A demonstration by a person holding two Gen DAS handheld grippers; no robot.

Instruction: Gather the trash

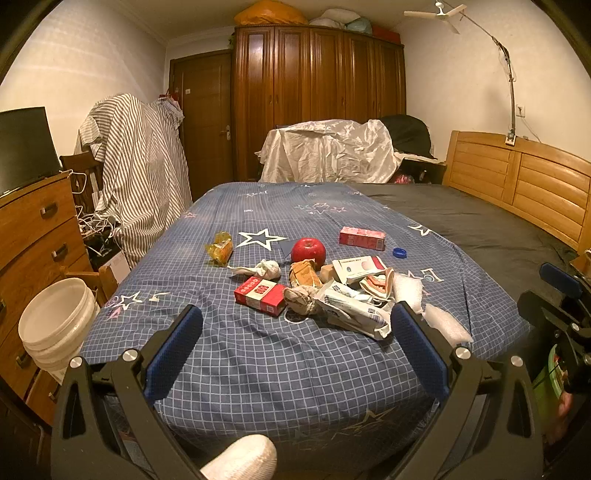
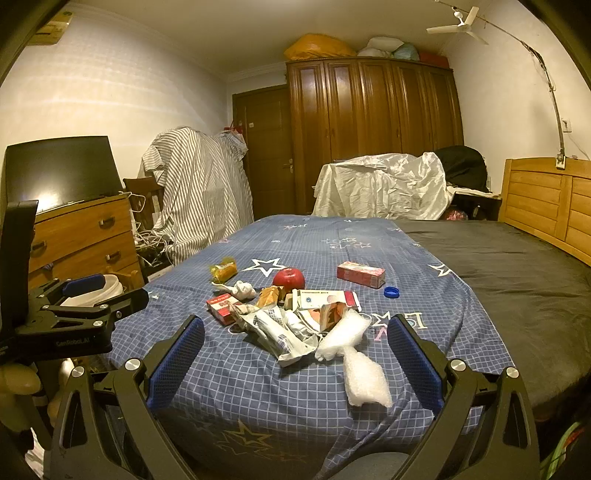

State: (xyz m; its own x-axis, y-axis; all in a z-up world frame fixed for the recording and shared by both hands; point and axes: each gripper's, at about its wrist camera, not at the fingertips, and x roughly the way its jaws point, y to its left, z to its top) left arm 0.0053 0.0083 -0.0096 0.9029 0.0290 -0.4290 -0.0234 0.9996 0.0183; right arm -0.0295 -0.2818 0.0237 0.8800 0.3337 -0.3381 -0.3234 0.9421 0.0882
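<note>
**Trash pile on bed, both grippers wide open and empty**

Left wrist view, scanning left to right. Far left: wooden dresser (image 1: 35,225) with a dark monitor (image 1: 24,147) on top; white bucket (image 1: 55,325) at lower left, just beside the bed corner. Behind it, a striped sheet (image 1: 136,177) draped over something tall, tangled white cables at its foot. Centre back: dark wooden door (image 1: 207,122), then a wide wardrobe (image 1: 317,99) with bags piled on top. A crumpled white sheet (image 1: 328,151) covers something at the far end of the bed. Upper right: ceiling fan (image 1: 439,13). Right edge: wooden headboard (image 1: 517,177).

Surface: bed (image 1: 258,362) with a blue checked star-print cover on the left and centre, bare dark sheet at right.

Trash sits mid-frame on the blue cover, left to right: yellow wrapper (image 1: 220,248), crumpled tissue (image 1: 266,268), red box (image 1: 260,296), red apple (image 1: 308,250), brown wrapper (image 1: 304,273), white packet (image 1: 354,312), white and red carton (image 1: 360,267), pink box (image 1: 362,237), blue bottle cap (image 1: 399,252), bubble wrap (image 1: 443,321). Middle items touch and overlap; yellow wrapper, pink box and cap lie apart.

Left gripper (image 1: 295,345): jaws spread wide, nothing held, near edge of the pile between them. Right gripper (image 2: 295,358): jaws spread wide, nothing held, bubble wrap between the fingers but untouched.
</note>
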